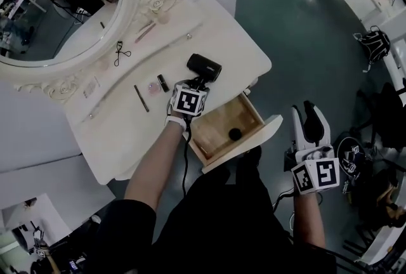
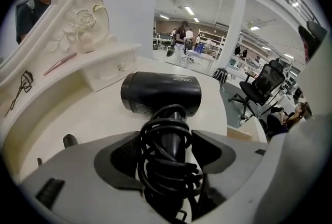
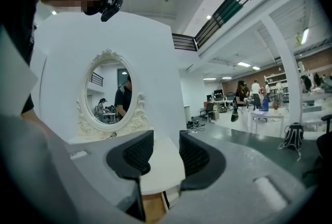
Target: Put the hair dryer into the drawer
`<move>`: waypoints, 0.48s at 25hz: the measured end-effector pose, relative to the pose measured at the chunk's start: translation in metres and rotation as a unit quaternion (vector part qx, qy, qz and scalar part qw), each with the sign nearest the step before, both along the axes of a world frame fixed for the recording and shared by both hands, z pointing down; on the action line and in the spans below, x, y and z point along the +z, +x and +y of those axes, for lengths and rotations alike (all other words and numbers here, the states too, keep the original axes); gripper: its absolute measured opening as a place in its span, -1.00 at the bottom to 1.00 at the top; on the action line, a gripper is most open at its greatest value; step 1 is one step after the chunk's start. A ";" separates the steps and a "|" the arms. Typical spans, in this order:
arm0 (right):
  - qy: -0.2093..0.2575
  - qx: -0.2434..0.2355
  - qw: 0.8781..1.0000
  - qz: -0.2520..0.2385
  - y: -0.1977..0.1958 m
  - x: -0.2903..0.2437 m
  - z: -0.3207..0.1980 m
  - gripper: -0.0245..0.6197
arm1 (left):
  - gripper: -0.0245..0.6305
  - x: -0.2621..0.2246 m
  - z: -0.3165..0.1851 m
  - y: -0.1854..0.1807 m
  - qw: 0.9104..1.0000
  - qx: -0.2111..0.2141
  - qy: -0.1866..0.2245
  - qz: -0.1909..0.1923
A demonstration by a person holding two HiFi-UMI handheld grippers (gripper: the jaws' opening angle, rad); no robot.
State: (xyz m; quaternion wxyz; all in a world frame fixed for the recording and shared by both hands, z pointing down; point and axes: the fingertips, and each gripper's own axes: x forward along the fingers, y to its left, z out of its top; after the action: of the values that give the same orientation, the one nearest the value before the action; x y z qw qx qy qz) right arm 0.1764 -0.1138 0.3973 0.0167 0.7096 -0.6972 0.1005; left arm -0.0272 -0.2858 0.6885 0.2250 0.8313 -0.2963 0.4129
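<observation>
**Listener:** Where was the hair dryer?

**Describer:** In the head view, the black hair dryer lay on its side on the cream dressing table, just above the centre of the frame. Its barrel was toward the upper right and its handle pointed down toward the person. The wooden drawer stood pulled out just below and to the right of it. A small dark round thing lay on the drawer's floor, and I could not identify it.

**Listener:** And the tools?

**Describer:** The left gripper was at the dryer. Its own view showed the jaws spread wide, one on each side of the handle, which had the cord wound round it in loose loops. The pads sat close beside the cord but did not look pressed in, so I judged nothing was gripped yet. The right gripper hung at the lower right, off the table beyond the drawer front, with its jaws apart and empty.

**Listener:** How would the dryer handle?

**Describer:** My guess was a hard, smooth plastic shell, fairly light but barrel-heavy, so it might tip forward when lifted. The handle looked like the sensible hold. The cord would add cushion and friction, but its loops could shift, slip loose or snag the drawer's edge. A firm squeeze high on the handle, near the barrel, seemed best.
</observation>
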 end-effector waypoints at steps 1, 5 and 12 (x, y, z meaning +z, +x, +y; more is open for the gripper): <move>-0.001 -0.002 1.000 -0.001 0.001 0.001 0.000 -0.44 | -0.02 0.003 0.000 0.000 1.000 -0.002 -0.007 -0.005; -0.003 -0.007 1.000 -0.009 0.007 0.004 0.002 -0.45 | -0.02 0.012 0.002 0.000 0.999 -0.008 -0.033 -0.014; -0.003 -0.026 0.999 -0.019 0.014 0.009 0.007 -0.47 | -0.09 0.008 0.004 0.001 0.999 0.003 -0.034 -0.003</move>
State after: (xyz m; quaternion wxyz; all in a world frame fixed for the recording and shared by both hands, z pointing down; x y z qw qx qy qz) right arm 0.1907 -0.1066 0.4065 0.0080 0.6894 -0.7150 0.1161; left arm -0.0258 -0.2815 0.6970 0.2507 0.8229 -0.2801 0.4261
